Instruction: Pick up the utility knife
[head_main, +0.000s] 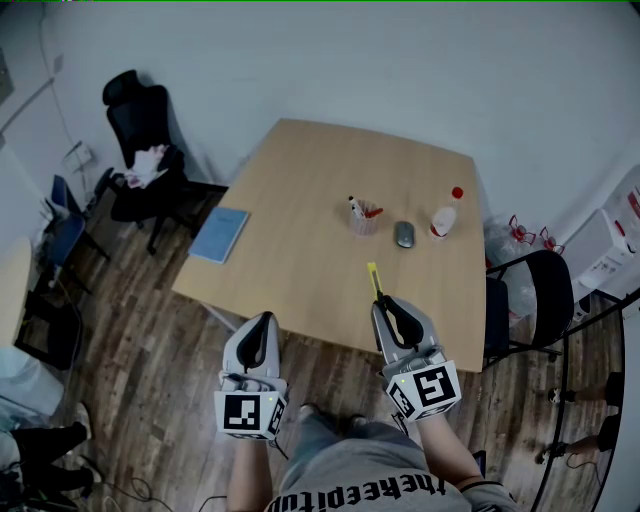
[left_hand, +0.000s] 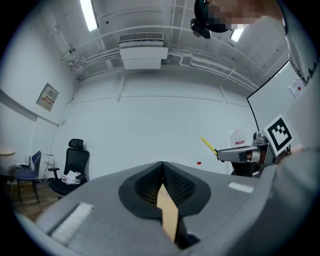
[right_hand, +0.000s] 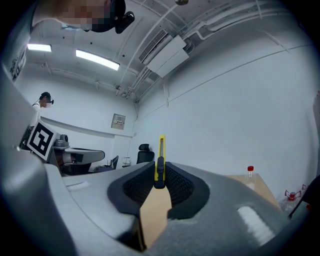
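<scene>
Premises: plain office-type workroom. Evidence: bare white walls (head_main: 400, 60); wood-plank floor (head_main: 150, 330); light wooden bench (head_main: 300, 180); black swivel office chair (head_main: 140, 125) by the wall; second black chair (head_main: 545, 285) at the bench's edge; ceiling strip lights (left_hand: 90, 14); air-conditioning unit (left_hand: 142, 55) overhead beside exposed pipework.

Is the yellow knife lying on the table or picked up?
Picked up. The fingers of the right gripper are shut on the utility knife, and its yellow end sticks out in the air in front of them.
</scene>
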